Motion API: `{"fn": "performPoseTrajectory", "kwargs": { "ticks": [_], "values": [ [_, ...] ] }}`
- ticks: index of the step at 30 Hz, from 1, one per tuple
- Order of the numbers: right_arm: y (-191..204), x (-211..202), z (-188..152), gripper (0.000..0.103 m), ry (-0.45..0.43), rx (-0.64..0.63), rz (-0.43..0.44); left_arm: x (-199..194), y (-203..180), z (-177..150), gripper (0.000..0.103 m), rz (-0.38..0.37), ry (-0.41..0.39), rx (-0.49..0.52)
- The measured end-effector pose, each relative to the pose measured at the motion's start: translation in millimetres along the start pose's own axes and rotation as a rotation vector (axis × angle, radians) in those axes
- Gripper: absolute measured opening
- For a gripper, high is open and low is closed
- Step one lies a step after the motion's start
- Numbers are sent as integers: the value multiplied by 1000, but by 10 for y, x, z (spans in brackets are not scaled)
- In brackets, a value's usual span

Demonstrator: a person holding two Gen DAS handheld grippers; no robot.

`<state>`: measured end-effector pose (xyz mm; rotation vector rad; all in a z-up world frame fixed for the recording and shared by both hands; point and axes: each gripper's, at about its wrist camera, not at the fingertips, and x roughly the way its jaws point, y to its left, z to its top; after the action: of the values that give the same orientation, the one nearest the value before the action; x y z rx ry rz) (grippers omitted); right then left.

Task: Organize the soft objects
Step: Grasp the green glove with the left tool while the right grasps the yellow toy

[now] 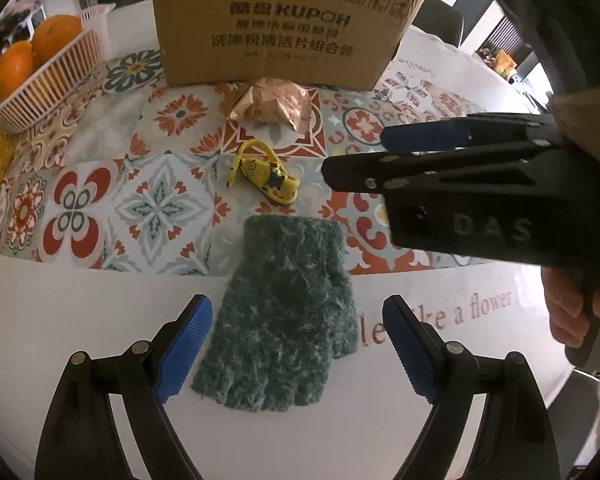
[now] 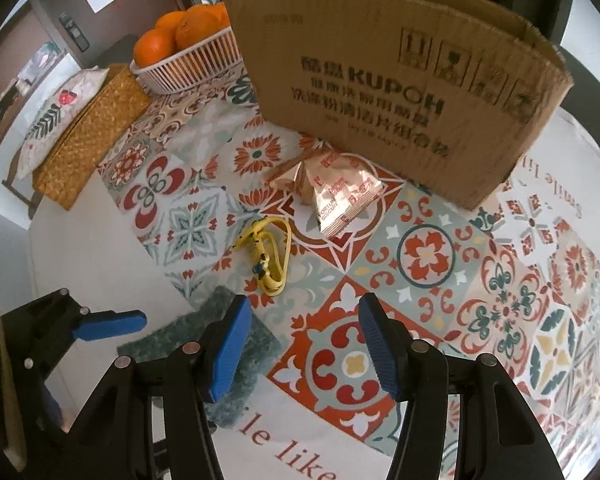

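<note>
Since the glove [image 1: 284, 316] lies flat at the table's near edge between my wide left tongs [image 1: 296, 350], I should press low and pinch mid-palm; my right tongs [image 2: 304, 348] are wide, empty.

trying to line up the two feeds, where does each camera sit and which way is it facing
Left wrist: sits on the left gripper, looking forward and down over the green glove toward the cardboard box; its own open jaws, the right gripper and the person's right hand show.
Right wrist: sits on the right gripper, looking at the patterned tablecloth and box; its open jaws and the left gripper show.
Shared: glove, yellow minion strap, biscuit packet, box, orange basket.
</note>
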<state>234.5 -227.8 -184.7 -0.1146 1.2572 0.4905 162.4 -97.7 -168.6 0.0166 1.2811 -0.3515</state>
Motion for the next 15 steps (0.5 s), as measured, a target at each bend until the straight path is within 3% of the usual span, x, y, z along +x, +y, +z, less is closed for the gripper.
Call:
{"fn": "performPoseTrajectory", "kwargs": {
  "ticks": [15],
  "values": [
    [117,413,71,57,23,-76,60,213,-4,-89,87,33,-34,-26]
  ]
}}
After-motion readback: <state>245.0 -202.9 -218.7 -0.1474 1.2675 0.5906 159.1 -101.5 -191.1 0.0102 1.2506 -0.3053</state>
